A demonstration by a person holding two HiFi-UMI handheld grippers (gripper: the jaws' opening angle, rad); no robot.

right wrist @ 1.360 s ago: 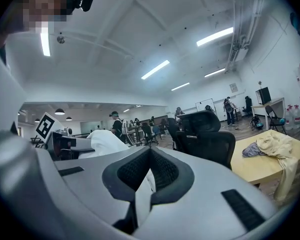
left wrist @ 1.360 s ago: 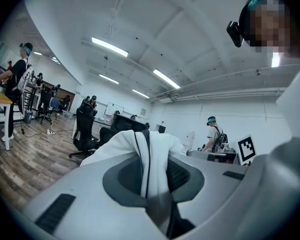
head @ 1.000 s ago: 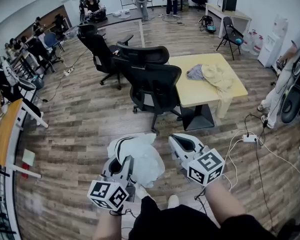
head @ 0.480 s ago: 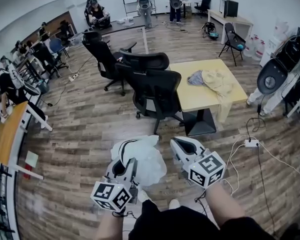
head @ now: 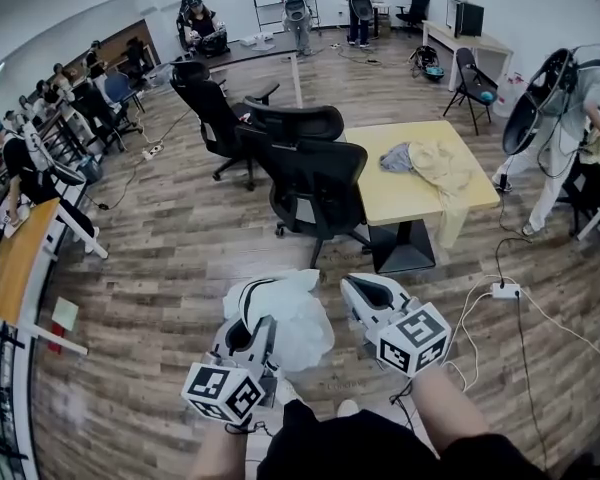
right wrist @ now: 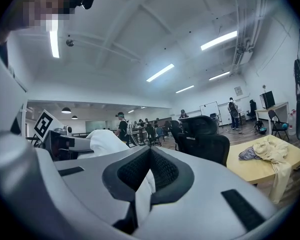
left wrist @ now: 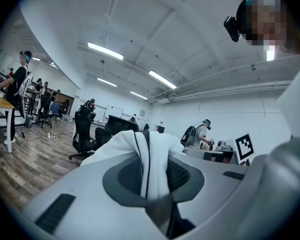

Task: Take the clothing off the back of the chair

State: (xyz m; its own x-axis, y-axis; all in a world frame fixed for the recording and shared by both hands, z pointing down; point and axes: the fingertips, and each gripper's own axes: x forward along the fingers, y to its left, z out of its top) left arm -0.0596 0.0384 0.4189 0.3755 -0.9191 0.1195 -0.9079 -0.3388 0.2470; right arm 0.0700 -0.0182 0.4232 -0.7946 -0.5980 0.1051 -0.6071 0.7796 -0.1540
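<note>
Clothing (head: 285, 318) hangs above wood-plank floor (head: 170, 268), office chairs (head: 320, 183) beyond.

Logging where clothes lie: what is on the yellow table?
A cream garment draping over the table edge, and a grey garment touching it. Whatever lies under them is covered.

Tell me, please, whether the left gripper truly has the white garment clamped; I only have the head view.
Observer: Yes. The left gripper view shows the white garment pinched between the pads of the left gripper, with its dark stripe running down through them.
Operator: Thank you. Is the right gripper empty, then?
Observer: It seems not. The right gripper view shows the right gripper with its jaws together, and what looks like a strip of the same garment caught just below the pads.
</note>
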